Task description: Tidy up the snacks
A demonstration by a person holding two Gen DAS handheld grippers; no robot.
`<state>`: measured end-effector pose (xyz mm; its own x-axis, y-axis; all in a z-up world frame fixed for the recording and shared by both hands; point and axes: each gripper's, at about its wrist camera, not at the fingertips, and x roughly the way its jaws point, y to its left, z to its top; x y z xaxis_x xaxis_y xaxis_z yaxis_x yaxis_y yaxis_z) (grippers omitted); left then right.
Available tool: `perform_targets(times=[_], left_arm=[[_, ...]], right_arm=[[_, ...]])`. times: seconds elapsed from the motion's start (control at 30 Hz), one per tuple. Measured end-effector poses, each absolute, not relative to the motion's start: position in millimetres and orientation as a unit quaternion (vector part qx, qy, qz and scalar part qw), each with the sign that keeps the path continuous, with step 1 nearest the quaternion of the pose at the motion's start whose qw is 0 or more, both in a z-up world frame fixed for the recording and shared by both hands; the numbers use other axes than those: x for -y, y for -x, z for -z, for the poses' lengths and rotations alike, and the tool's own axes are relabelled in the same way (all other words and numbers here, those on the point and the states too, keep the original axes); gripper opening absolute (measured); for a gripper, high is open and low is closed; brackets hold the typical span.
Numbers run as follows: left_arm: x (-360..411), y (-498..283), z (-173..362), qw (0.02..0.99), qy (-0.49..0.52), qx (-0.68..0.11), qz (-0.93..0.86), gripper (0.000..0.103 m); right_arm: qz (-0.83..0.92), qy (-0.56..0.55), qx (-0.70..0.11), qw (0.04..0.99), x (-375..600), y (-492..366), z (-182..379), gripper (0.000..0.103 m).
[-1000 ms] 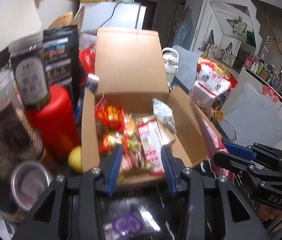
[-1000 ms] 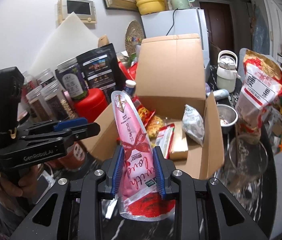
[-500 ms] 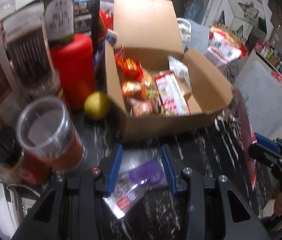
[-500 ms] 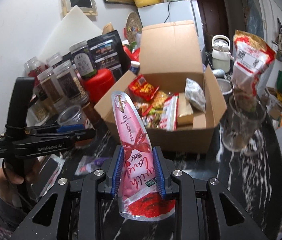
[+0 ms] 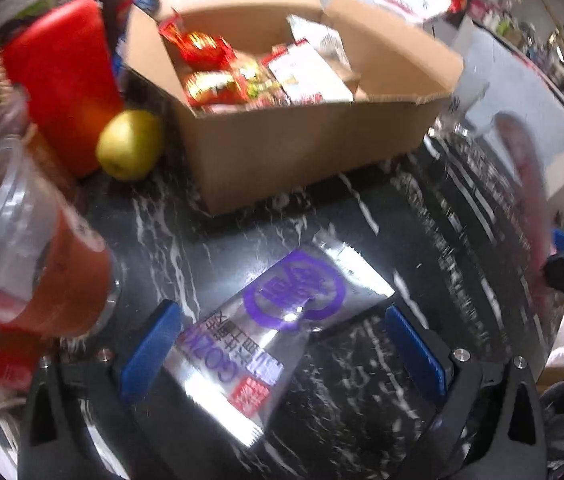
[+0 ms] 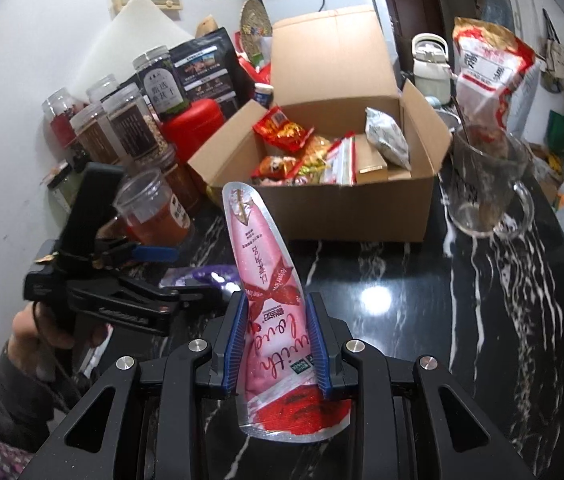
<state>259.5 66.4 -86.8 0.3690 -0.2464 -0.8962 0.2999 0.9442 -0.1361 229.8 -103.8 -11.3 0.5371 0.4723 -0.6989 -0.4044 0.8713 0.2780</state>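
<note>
Left gripper [image 5: 282, 344]: jaws spread wide, having just been opening. A silver packet with a purple emblem [image 5: 278, 328] lies flat on the black marbled tabletop [image 5: 421, 248] between the 2 blue pads [image 5: 150, 348], touched by neither. In the right wrist view the same gripper [image 6: 198, 276] sits low at the left, held by a hand [image 6: 38, 326] in a grey sleeve, with the packet [image 6: 206, 274] partly hidden beneath it.

Right gripper [image 6: 278, 344]: clenched on a pink and red pouch [image 6: 270, 292]. The pouch stands upright between the pads, its rounded top rising toward the box; its lower end hangs below the jaws.

Cardboard box [image 6: 345, 208]: open, flaps up, standing on the tabletop beyond both grippers. It holds several red, yellow and silver snack packets [image 6: 301, 156].

Beside the box on its left in the left wrist view: a yellow-green fruit [image 5: 130, 144], touching or nearly touching a red canister [image 5: 62, 76]. A clear plastic cup [image 5: 22, 240] with reddish contents stands nearer the camera.

Right of the box in the right wrist view: a glass mug [image 6: 489, 184], and behind it a red and white bag [image 6: 489, 68].
</note>
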Motion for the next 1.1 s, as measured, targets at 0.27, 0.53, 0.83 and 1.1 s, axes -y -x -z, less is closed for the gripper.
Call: perform_targets(times=[0.27, 0.53, 0.83, 1.1], left_arm=[[-53, -266, 111, 0.811, -0.062, -0.555, 0.175, 0.101], [-47, -254, 108, 0.843, -0.076, -0.513, 0.145, 0.051], [-38, -244, 97, 0.846, -0.054, -0.502, 0.170, 0.040], [-36, -224, 43, 0.876, -0.043, -0.448, 0.173, 0.040]], right_arm=[[-0.239, -0.049, -0.423, 0.873, 107, -230, 20, 0.030], [-0.233, -0.060, -0.433, 0.869, 112, -231, 28, 0.030], [-0.232, -0.068, -0.435, 0.867, 114, -229, 31, 0.030], [-0.232, -0.078, -0.423, 0.872, 119, -226, 23, 0.030]])
